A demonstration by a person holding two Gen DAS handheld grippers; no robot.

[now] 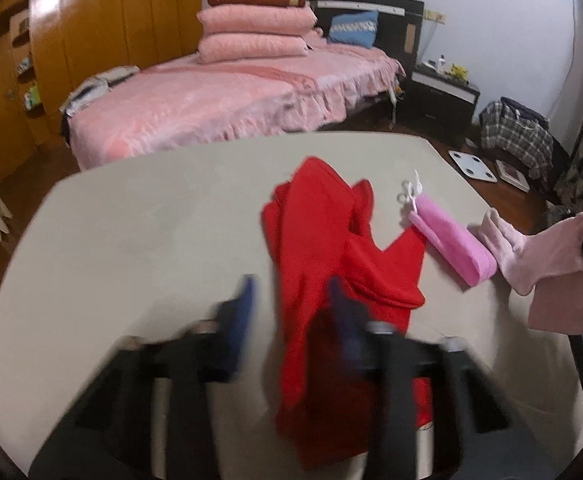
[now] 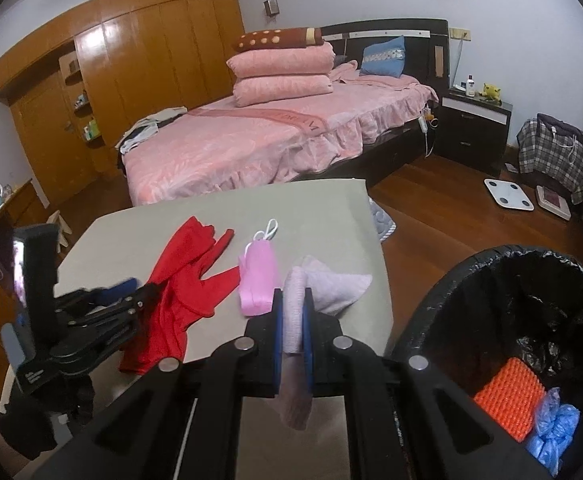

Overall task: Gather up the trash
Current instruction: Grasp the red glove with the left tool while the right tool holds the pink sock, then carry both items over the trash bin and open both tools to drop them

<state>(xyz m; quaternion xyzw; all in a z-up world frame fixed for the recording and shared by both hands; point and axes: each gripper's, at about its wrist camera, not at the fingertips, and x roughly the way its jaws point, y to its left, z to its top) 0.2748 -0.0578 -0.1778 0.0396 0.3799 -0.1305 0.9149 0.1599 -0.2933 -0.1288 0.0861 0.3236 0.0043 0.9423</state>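
While the right gripper clamps its blue pads on a pale pink fuzzy sock, that sock hangs partly over the near right part of the beige table, lifted off its surface. Just left of the sock lies a folded bright pink cloth with a white loop, and left of that a pair of red knit gloves. Over the gloves the left gripper stands with jaws apart, blurred. Right of the table, a black-lined trash bin holds an orange ridged pad and crumpled blue plastic.
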